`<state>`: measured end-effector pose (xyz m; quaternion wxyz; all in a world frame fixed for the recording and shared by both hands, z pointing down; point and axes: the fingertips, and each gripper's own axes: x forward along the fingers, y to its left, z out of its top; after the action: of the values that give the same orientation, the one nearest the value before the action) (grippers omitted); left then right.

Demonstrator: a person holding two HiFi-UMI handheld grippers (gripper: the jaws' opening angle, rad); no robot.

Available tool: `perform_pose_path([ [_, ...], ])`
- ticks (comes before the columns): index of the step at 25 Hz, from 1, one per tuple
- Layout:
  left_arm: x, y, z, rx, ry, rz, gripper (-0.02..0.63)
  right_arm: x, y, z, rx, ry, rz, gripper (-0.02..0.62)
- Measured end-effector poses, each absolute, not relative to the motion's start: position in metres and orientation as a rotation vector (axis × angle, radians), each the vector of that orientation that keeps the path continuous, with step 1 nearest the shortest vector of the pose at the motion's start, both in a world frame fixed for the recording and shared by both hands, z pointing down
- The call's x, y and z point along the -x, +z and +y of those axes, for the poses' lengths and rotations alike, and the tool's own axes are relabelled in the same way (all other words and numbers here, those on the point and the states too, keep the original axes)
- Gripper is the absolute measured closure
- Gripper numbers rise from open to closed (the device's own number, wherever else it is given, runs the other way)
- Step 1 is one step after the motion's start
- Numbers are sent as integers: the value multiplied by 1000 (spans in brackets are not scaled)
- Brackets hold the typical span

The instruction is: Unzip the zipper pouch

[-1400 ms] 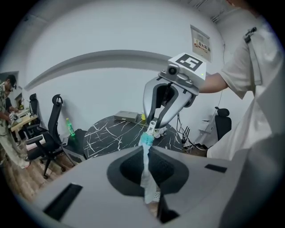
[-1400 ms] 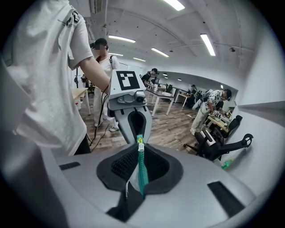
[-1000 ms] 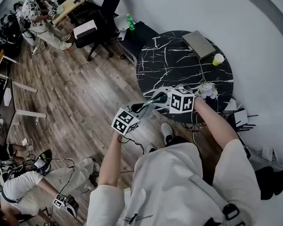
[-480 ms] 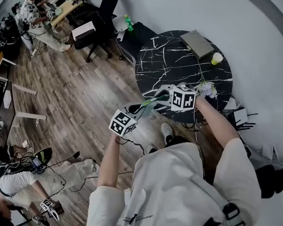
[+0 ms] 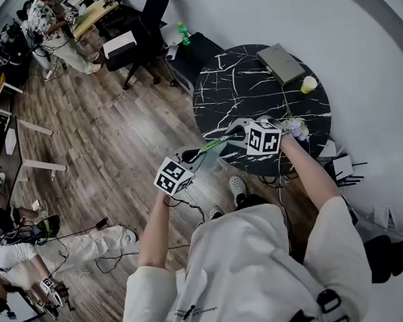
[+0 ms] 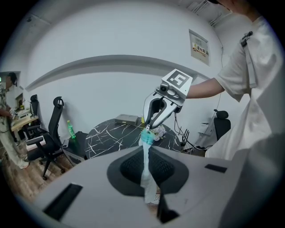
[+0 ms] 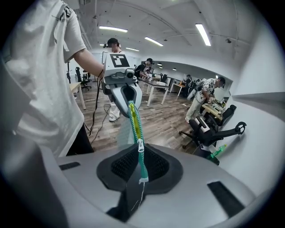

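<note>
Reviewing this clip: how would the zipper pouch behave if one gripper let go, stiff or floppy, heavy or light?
Probably floppy: the zipper pouch looks like thin fabric, stretched straight only because the left gripper and right gripper each clamp an end. Likely light: it spans the air between them with little sag.

A round black table with white marble veining [image 5: 252,89] stands on a brown wood-plank floor [image 5: 102,147]. Toward the table's far edge lies a flat grey rectangular box [image 5: 282,63], with a small yellow-green cup [image 5: 310,84] near it. A pale bunch of flowers [image 5: 296,127] sits at the table's near right rim. Past the table's left rim, a green plastic bottle [image 5: 183,32] stands by a low black cabinet [image 5: 201,48], near a black office chair [image 5: 141,34].
</note>
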<state>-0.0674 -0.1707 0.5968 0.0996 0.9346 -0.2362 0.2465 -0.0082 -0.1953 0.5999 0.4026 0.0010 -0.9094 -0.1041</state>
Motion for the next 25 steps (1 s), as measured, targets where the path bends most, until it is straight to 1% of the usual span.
perform_pose_path([
  [9, 65, 592, -167, -2786, 732, -692, 583, -12, 610, -199, -36, -289, -2228, 552],
  [25, 63, 589, -170, -2798, 703, -697, 582, -48, 627, -221, -139, -226, -2164, 551],
])
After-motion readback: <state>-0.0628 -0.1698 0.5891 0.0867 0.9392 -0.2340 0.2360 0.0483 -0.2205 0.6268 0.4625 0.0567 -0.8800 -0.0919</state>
